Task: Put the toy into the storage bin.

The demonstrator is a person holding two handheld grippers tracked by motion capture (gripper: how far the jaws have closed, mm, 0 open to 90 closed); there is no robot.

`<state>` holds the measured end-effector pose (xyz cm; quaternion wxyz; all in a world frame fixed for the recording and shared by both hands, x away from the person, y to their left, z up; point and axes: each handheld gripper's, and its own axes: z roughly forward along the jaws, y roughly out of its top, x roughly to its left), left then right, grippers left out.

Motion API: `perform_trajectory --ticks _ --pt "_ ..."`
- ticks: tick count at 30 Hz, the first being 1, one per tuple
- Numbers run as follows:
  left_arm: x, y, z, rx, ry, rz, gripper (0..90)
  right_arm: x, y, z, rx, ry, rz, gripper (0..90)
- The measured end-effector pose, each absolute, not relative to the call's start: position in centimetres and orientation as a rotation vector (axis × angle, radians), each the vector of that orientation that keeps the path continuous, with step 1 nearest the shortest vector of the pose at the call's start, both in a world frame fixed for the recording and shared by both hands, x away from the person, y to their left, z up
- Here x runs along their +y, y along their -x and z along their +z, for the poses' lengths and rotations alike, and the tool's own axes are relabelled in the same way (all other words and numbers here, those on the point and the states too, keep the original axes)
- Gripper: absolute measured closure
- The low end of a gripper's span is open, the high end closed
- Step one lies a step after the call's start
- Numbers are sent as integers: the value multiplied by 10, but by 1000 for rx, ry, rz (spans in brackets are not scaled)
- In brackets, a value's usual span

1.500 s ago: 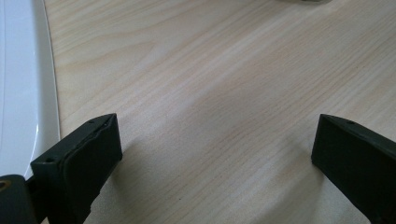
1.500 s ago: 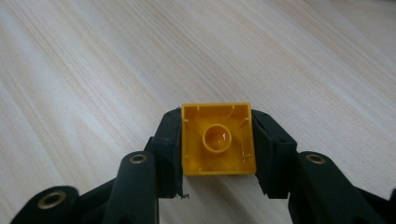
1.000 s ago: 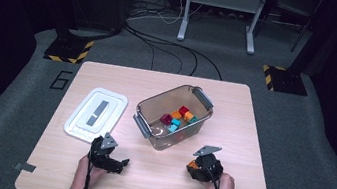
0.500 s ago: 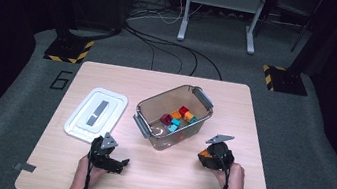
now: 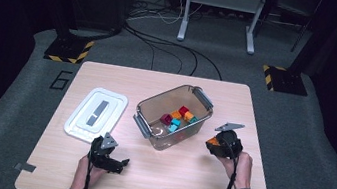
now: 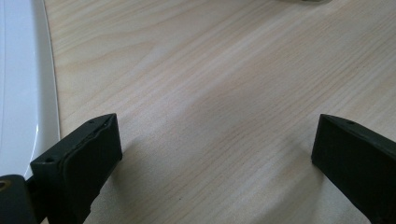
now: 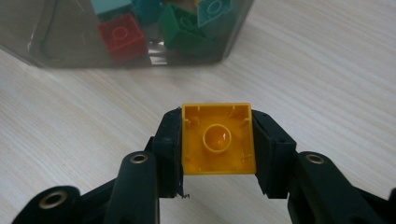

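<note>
floor: grey carpet (image 5: 13,101) | cables (image 5: 173,49) | surroundings: dark | table: light wood (image 5: 184,178)

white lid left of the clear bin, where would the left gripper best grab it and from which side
Judging by its pose, the long edge nearest the left gripper. The white lid lies flat on the table, its raised rim the only thin part. Those jaws stand wide open beside that edge, so come in low from its right side and pinch the rim.

lid (image 6: 18,93) cut off, bin (image 7: 130,32) cropped
</note>
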<state>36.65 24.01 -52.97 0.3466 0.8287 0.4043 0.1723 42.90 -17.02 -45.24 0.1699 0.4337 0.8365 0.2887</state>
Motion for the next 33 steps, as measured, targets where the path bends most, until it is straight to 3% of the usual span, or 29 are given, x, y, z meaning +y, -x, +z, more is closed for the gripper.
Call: perform_trajectory --ticks 33 --pt "241 -367 -529 1042 -2160 454 14 -168 -453 -349 2248 -1119 861 580"
